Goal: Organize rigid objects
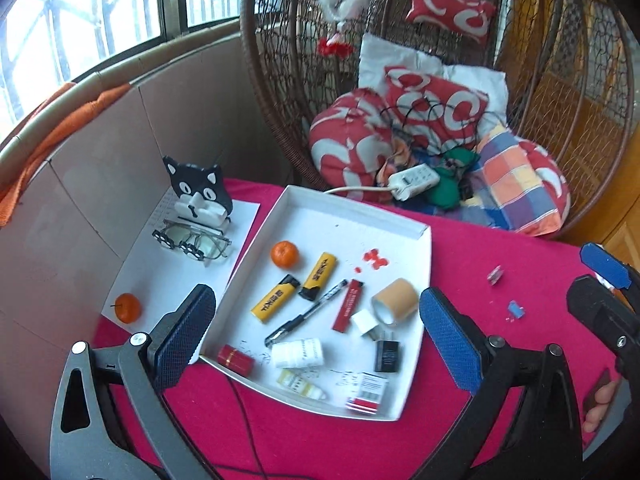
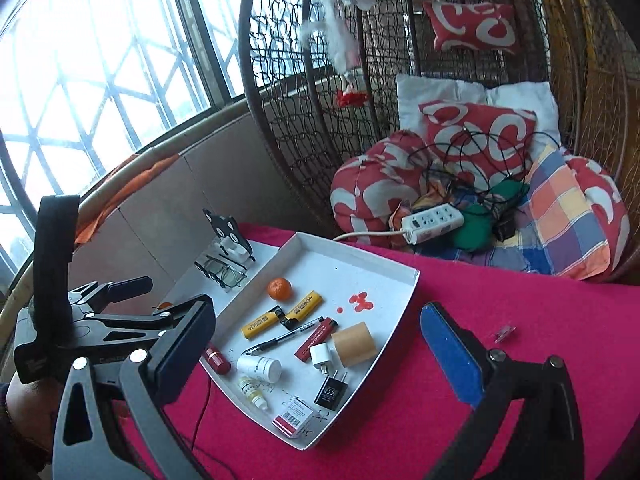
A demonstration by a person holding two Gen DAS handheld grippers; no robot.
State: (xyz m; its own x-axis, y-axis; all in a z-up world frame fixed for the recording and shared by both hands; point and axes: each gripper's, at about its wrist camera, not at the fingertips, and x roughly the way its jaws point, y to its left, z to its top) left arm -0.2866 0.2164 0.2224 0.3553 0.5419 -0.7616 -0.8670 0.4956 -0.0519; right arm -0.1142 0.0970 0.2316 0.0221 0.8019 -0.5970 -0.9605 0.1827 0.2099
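White cardboard tray [image 1: 416, 240] sits mid-bench [image 1: 500, 248] on crimson cloth, between the spread, empty left tongs [image 1: 312, 334]; label text on its contents is too small to read. Left to right it holds a red tube [image 1: 236, 359], yellow lighters [image 1: 275, 298], a pen [image 1: 306, 317], tape roll [image 1: 396, 300] and black plug [image 1: 387, 355]. Right tongs [image 2: 316, 356] are likewise spread, empty.

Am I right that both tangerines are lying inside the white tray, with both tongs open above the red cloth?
Not quite: only one tangerine lies inside the white tray. The other tangerine sits outside it, on the white paper to the tray's left, as the left wrist view shows. The rest holds: the left tongs and the right tongs are both open above the red cloth.
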